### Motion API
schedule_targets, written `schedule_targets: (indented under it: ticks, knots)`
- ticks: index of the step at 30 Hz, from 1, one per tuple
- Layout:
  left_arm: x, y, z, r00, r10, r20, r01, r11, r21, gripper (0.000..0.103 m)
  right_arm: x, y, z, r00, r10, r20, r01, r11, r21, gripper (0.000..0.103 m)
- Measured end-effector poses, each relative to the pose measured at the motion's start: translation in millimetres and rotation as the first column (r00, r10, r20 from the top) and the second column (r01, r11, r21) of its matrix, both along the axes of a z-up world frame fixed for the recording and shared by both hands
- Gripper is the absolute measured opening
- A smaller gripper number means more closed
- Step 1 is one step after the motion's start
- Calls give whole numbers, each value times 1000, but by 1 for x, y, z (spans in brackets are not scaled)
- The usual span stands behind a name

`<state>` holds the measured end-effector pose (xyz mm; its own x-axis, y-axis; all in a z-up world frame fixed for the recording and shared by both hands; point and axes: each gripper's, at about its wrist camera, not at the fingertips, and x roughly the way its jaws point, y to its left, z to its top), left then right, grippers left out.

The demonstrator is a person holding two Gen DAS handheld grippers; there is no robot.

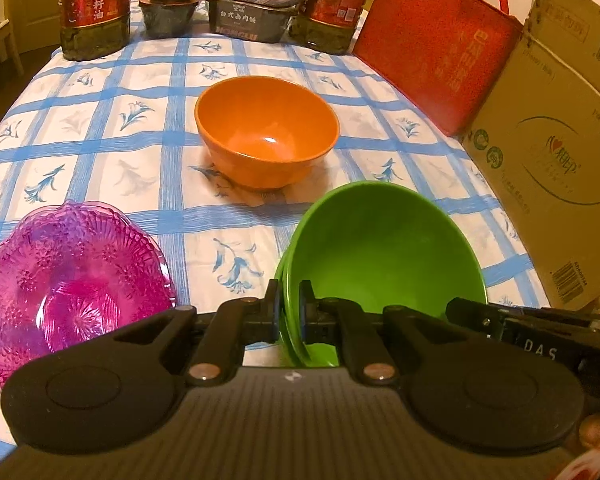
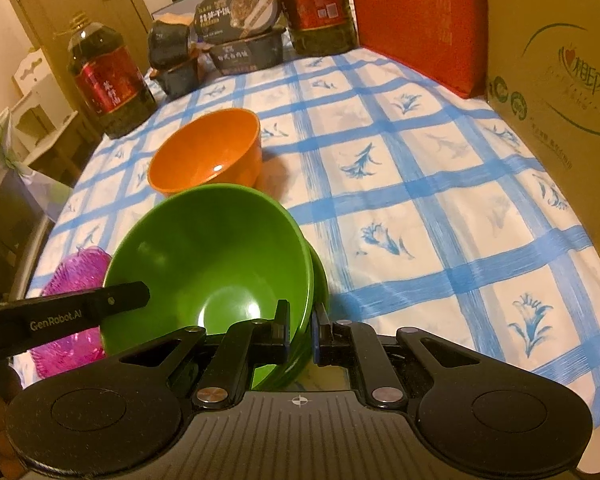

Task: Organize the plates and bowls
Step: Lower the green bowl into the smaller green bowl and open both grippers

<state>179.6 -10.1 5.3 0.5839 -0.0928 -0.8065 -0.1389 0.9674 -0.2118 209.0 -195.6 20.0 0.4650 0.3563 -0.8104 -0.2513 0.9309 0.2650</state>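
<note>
A green bowl (image 1: 384,252), nested in a second green one, is held over the checked tablecloth. My left gripper (image 1: 289,312) is shut on its left rim. My right gripper (image 2: 303,330) is shut on its right rim; the bowl shows in the right wrist view (image 2: 212,256) too. An orange bowl (image 1: 266,128) stands upright on the table beyond the green bowl, also in the right wrist view (image 2: 208,152). A pink glass dish (image 1: 68,280) lies at the near left and shows partly behind the left gripper's finger in the right wrist view (image 2: 76,276).
Two oil bottles (image 1: 94,8) (image 1: 332,4) and dark food containers (image 1: 256,4) stand along the far edge. A red bag (image 1: 432,48) and a cardboard box (image 1: 552,152) line the right side. The table (image 2: 420,200) has a blue checked cloth.
</note>
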Motion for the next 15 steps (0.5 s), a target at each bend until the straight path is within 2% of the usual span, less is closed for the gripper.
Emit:
schedule_targets:
  ticks: [15]
  knots:
    - [3,-2,-6,1000,-15,-1,15,1000,8,8,-2,9,-3,998,29,47,-25,997,-71,11]
